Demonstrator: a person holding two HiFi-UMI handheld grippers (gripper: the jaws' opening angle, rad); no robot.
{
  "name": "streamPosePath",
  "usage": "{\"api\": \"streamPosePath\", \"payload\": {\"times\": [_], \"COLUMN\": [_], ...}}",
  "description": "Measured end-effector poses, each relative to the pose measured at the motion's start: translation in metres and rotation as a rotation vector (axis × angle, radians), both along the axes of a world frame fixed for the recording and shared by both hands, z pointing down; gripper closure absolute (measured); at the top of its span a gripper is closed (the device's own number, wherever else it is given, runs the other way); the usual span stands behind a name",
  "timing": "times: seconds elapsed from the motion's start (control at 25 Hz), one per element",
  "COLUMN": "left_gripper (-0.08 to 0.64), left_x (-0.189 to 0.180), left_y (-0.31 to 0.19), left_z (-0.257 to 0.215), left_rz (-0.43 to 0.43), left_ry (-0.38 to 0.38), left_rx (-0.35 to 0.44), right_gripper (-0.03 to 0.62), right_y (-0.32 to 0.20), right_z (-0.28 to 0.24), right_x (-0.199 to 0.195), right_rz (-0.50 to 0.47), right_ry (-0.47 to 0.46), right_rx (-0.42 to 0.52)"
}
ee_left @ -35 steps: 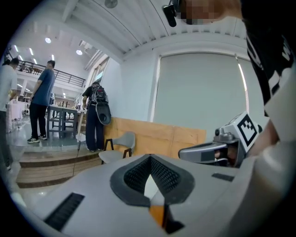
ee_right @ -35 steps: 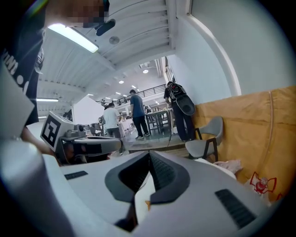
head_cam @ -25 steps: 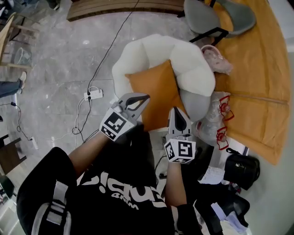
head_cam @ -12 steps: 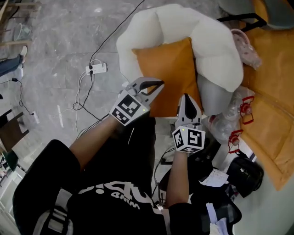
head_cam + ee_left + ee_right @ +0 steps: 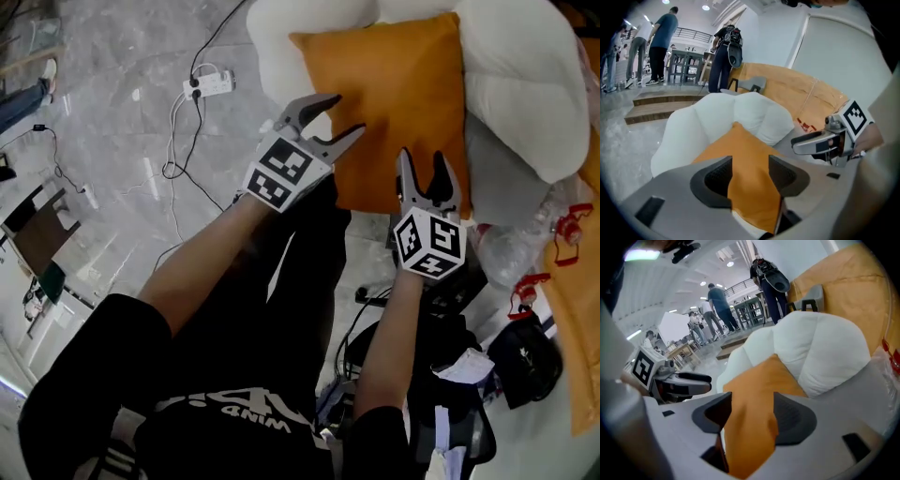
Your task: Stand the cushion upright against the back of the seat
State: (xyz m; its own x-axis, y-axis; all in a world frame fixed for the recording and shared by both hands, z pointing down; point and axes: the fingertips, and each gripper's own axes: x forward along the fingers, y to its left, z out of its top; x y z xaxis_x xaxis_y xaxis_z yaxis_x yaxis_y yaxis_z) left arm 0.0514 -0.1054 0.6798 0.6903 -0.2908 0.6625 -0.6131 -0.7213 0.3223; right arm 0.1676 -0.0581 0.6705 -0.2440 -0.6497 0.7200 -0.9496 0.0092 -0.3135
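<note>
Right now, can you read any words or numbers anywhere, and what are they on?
"WIND", upside down, in white on the person's black shirt; the bigger letters near it cannot be read.
Red marks by the orange sheet: too blurred to tell if they are letters.
Left tool and right tool, jaws opening with the orange cushion between them: only square patterns on their cubes, no words.

White power strip (image 5: 211,84) on marble floor (image 5: 112,122); black bag (image 5: 532,354) lower right; people (image 5: 660,42) in background.
</note>
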Motion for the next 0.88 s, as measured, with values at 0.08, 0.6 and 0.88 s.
{"api": "streamPosePath", "payload": {"times": [0.08, 0.6, 0.88], "left_gripper": [0.310, 0.291, 0.341], "left_x": [-0.005, -0.015, -0.012], "left_y": [0.005, 0.023, 0.017], "left_z": [0.031, 0.135, 0.143], "left_rz": [-0.002, -0.021, -0.027], "left_ry": [-0.031, -0.141, -0.163], "left_rx": [-0.037, -0.197, -0.248], "right_gripper": [0.309, 0.272, 0.304], "right_y": [0.008, 0.036, 0.035], "right_z": [0.030, 0.125, 0.133], "right_x": [0.007, 0.026, 0.030], "right_rz": [0.006, 0.017, 0.046], "right_ry": [0.039, 0.176, 0.148], "right_rx": [-0.065, -0.240, -0.259]}}
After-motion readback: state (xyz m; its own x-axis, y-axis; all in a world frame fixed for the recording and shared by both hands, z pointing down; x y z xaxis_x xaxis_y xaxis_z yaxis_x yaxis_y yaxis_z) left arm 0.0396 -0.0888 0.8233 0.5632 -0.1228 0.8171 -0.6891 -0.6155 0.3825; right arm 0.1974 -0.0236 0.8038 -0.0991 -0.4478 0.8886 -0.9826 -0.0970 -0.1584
